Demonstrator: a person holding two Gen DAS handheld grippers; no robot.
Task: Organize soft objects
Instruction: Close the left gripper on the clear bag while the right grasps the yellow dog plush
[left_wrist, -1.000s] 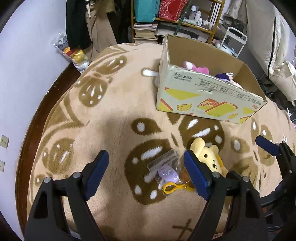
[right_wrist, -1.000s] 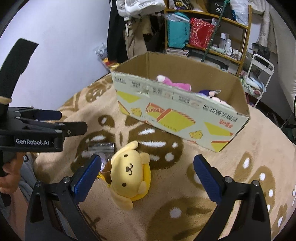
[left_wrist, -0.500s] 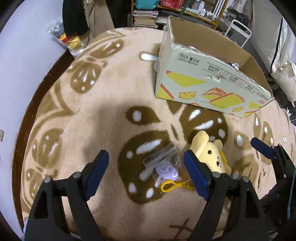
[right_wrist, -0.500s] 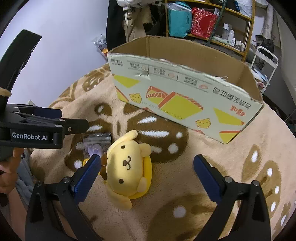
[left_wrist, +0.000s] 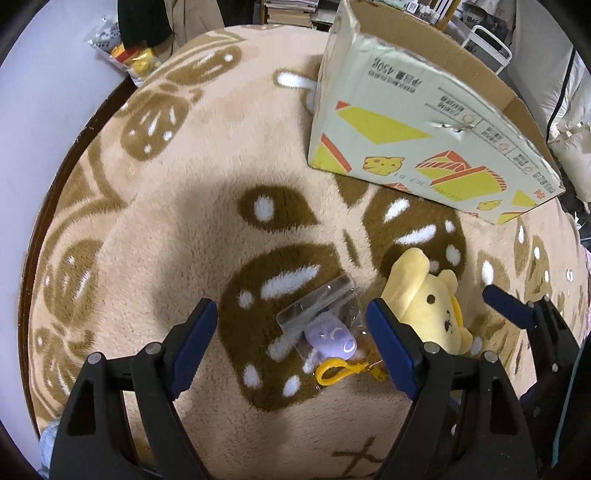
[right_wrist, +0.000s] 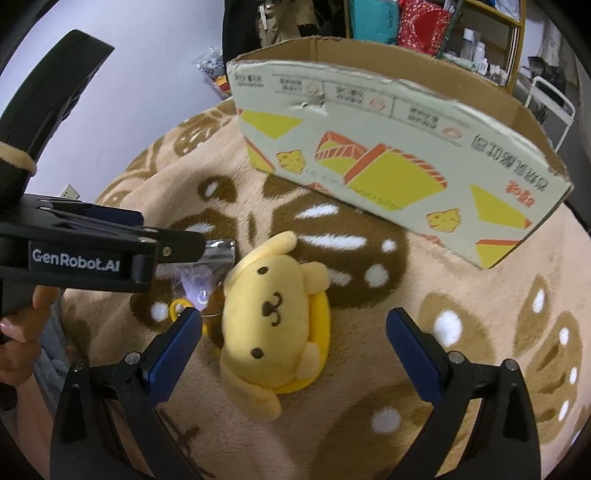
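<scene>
A yellow dog plush (right_wrist: 273, 314) lies on the tan blanket (right_wrist: 424, 302) between the open jaws of my right gripper (right_wrist: 295, 341). It also shows in the left wrist view (left_wrist: 428, 299). A clear bag with a small purple toy (left_wrist: 328, 332) and a yellow clip (left_wrist: 332, 371) lies beside the plush, between the open jaws of my left gripper (left_wrist: 293, 341). In the right wrist view the bag (right_wrist: 201, 275) is partly hidden by the left gripper body. Both grippers are empty. A printed cardboard box (left_wrist: 417, 129) stands behind; it also shows in the right wrist view (right_wrist: 388, 147).
A plastic bag of items (left_wrist: 125, 55) lies at the blanket's far left edge by the wall. Shelves with books and bags (right_wrist: 424, 22) and a white wire rack (right_wrist: 550, 107) stand behind the box. Pillows (left_wrist: 561, 96) lie at the right.
Both grippers have come down closer to the blanket and the toys. The box interior has dropped out of sight behind its front wall. Jaws stayed open.
</scene>
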